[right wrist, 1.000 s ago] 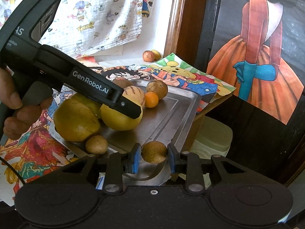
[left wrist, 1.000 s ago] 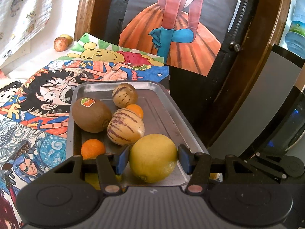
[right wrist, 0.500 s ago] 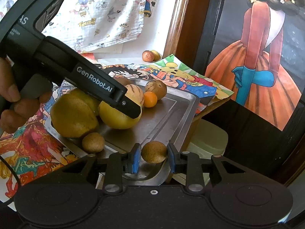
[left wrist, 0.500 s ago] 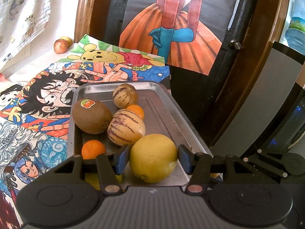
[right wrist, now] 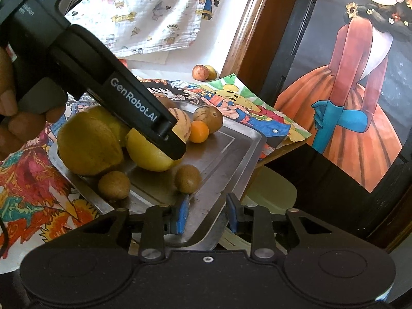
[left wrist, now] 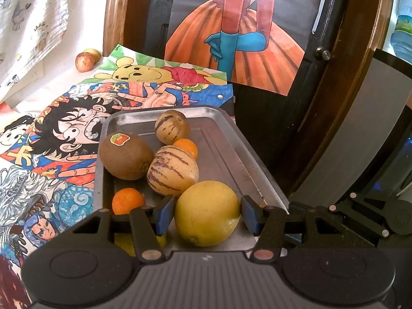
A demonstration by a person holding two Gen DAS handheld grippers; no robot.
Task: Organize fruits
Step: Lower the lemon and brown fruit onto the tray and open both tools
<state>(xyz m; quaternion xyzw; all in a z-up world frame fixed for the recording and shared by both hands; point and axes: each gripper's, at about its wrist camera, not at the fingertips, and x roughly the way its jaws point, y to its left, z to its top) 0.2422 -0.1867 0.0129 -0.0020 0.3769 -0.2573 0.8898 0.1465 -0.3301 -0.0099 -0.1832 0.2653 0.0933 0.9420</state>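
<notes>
A metal tray (left wrist: 231,154) lies on the cartoon-print table cover and holds a kiwi (left wrist: 126,155), two striped melons (left wrist: 172,170), small oranges (left wrist: 128,200) and a yellow lemon (left wrist: 207,212). My left gripper (left wrist: 204,215) has its jaws around the lemon, which rests on the tray. In the right wrist view the left gripper's body (right wrist: 144,108) crosses over the lemon (right wrist: 152,154). My right gripper (right wrist: 207,213) is open and empty at the tray's near edge (right wrist: 239,170). A small brown fruit (right wrist: 188,179) lies on the tray just ahead of it.
Another small brown fruit (right wrist: 114,185) and a large green-yellow fruit (right wrist: 88,144) sit at the tray's left. Two fruits (right wrist: 203,72) lie at the table's far corner by a wooden door frame (right wrist: 247,25). The tray overhangs the table edge on the right.
My right gripper opened and let go of the small brown fruit, which now lies on the tray, and drew back slightly. The left gripper stayed around the lemon.
</notes>
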